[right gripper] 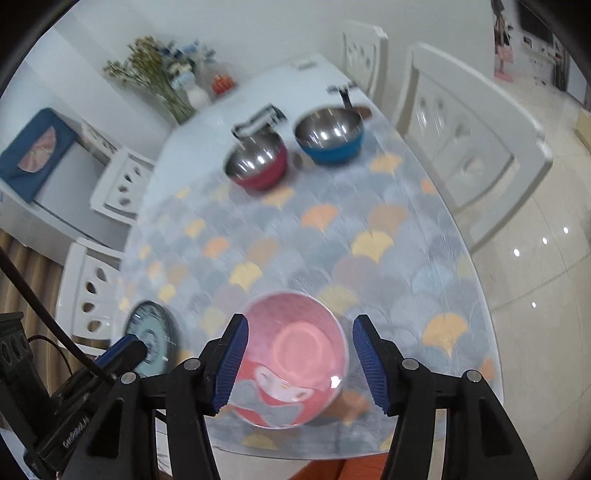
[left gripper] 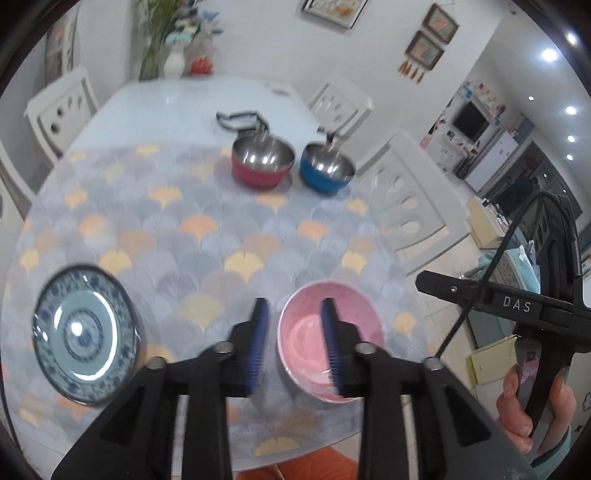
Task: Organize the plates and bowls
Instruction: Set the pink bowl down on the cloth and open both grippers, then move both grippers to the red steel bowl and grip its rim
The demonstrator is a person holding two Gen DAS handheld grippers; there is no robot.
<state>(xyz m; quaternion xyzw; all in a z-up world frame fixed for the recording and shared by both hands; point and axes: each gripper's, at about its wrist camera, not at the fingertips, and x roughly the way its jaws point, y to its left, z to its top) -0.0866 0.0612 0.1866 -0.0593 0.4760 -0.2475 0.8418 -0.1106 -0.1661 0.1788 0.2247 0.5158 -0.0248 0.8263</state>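
Four dishes sit on the bench [left gripper: 177,236]. At lower left lies the blue-patterned plate [left gripper: 83,334]; your left claw [left gripper: 295,347], narrowly parted and empty, hovers beside the pink bowl [left gripper: 306,332] at lower centre. Your right claw [right gripper: 299,363], spread wide, brackets that bowl, apparently to grasp it. The red bowl [left gripper: 262,162] and blue bowl [left gripper: 327,168] wait at upper centre.

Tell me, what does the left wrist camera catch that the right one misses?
Only the left view shows the framed pictures on the wall and the person's hand gripping the right tool. Only the right view shows the blue cloth-covered furniture at the wall. Both show the pink bowl, the blue-patterned plate, the red bowl, the blue bowl and the flower vase.
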